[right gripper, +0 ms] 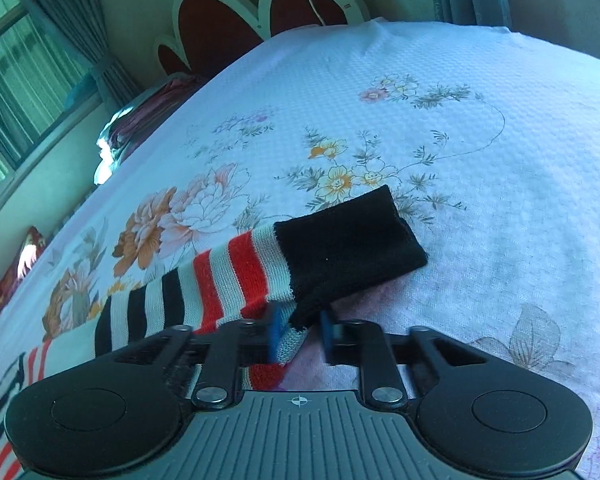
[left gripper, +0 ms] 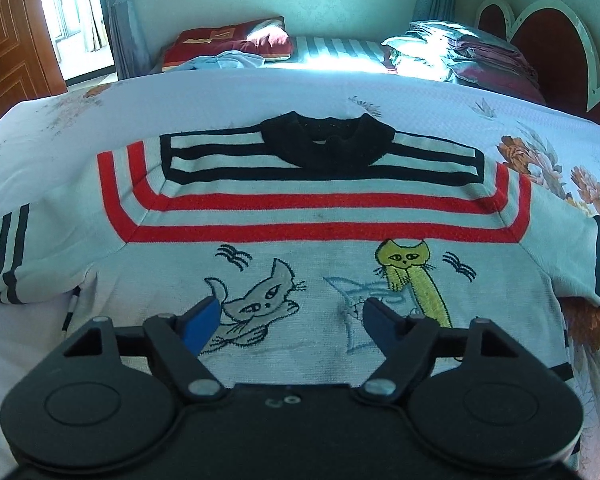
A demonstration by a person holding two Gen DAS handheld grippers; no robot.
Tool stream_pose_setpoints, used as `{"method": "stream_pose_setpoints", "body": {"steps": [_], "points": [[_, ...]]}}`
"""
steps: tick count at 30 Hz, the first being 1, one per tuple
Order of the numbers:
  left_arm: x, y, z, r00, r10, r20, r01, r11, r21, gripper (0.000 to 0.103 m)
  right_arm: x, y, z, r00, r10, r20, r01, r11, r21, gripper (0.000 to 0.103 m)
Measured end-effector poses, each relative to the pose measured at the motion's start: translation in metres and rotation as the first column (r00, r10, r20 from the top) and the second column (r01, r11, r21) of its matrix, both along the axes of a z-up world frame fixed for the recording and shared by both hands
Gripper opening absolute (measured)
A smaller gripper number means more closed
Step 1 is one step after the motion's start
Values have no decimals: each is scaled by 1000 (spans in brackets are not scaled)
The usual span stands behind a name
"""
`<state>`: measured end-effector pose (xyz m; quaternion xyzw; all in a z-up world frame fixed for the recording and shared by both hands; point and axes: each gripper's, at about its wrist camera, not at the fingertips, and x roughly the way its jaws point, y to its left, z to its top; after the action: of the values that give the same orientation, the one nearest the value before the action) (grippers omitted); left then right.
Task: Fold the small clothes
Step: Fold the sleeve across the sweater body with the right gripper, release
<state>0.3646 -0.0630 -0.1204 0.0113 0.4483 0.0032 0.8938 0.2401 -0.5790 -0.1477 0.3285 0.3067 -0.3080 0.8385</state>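
Observation:
A small white knit sweater (left gripper: 308,208) lies flat, front up, on the bed, with a black collar (left gripper: 328,140), red and black stripes and embroidered cats (left gripper: 260,304). My left gripper (left gripper: 292,320) hovers open over the cats on the lower front, with only flat fabric showing between its blue pads (left gripper: 202,320). In the right wrist view the sweater's striped sleeve (right gripper: 220,280) runs out to a black cuff (right gripper: 348,240). My right gripper (right gripper: 300,332) has its blue pads (right gripper: 275,330) narrowly set around the sleeve's near edge, just where the cuff begins.
The flowered white bedspread (right gripper: 460,140) stretches beyond the cuff. A red headboard (right gripper: 220,28) stands behind. Pillows (left gripper: 236,42) and folded bedding (left gripper: 472,56) lie at the far end under the window. A wooden wardrobe (left gripper: 8,40) stands at the left.

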Motion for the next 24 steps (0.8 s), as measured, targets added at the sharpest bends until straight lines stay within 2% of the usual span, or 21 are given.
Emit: {"method": "stream_pose_setpoints", "body": {"steps": [1, 3, 5, 9, 12, 15, 17, 20, 24], "points": [[0, -1, 0, 1000, -2, -1, 2, 1000, 5, 73, 0, 1, 1, 1000, 4, 6, -4, 1000, -6, 9], [1, -1, 0, 1000, -12, -3, 12, 1000, 7, 68, 0, 6, 5, 1000, 22, 18, -21, 999, -32, 7], [2, 2, 1, 1000, -20, -8, 20, 1000, -12, 56, 2, 12, 13, 999, 40, 34, -38, 997, -65, 7], [3, 10, 3, 1000, -18, -8, 18, 999, -40, 54, 11, 42, 42, 987, 141, 80, -128, 981, -146, 7], [3, 20, 7, 1000, -12, 12, 13, 998, -56, 54, 26, 83, 68, 958, 257, 123, -231, 953, -196, 7], [4, 36, 11, 1000, -1, 28, 3, 997, -79, 54, 46, 134, 84, 912, 381, 152, -345, 912, -221, 7], [4, 52, 14, 999, 17, 42, -14, 996, -92, 56, 63, 177, 88, 866, 474, 160, -436, 872, -221, 7], [3, 76, 16, 998, 39, 56, -33, 995, -96, 56, 85, 239, 82, 800, 581, 151, -551, 810, -202, 7], [2, 108, 15, 996, 67, 55, -61, 994, -93, 56, 107, 316, 57, 715, 690, 112, -673, 723, -155, 7]]}}
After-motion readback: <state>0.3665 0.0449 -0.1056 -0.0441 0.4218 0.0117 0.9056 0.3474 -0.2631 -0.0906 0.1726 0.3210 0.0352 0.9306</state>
